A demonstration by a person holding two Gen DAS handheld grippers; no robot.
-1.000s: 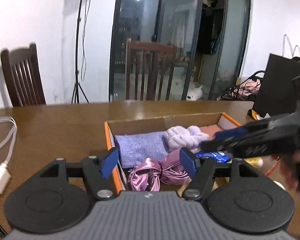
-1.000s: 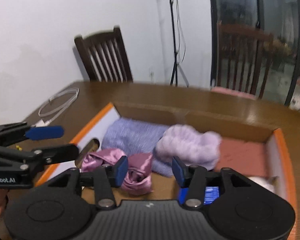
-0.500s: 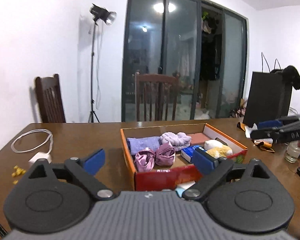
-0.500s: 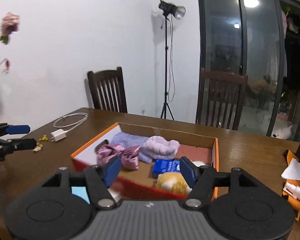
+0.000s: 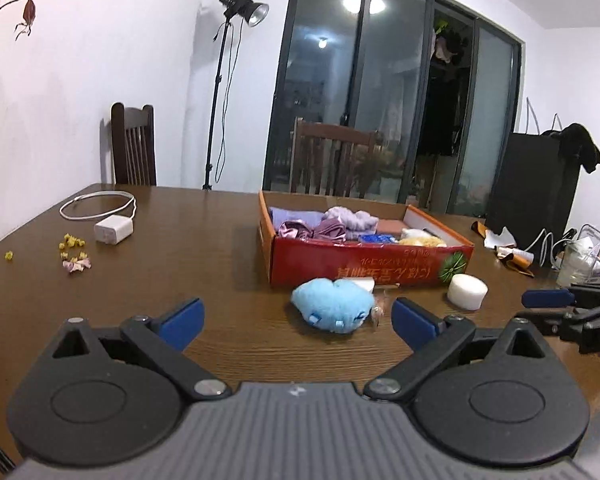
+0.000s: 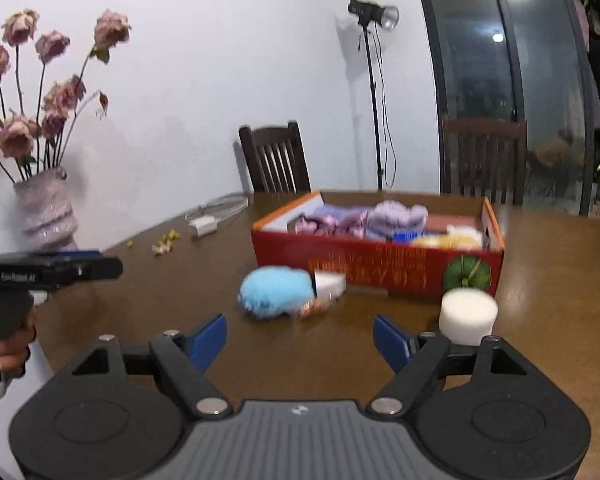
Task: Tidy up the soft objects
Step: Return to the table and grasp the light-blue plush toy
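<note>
Left hand-held gripper (image 5: 296,316) and right hand-held gripper (image 6: 299,338) — seemingly level — gape, empty.

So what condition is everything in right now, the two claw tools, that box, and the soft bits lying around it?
Left gripper: open, holding nothing.
Right gripper: open, holding nothing.
Red box: lidless, partly filled with soft items.
Blue plush: on the table, outside the box.
White sponge cylinder: upright on the table, outside the box.
Charger: on the table, cable looped.
Roses: wilted, in a vase.

A glossy wooden table (image 5: 204,248) held a printed red cardboard box (image 5: 372,268), a fuzzy blue plush toy (image 5: 332,306) and a matt white foam cylinder (image 5: 467,291).
</note>
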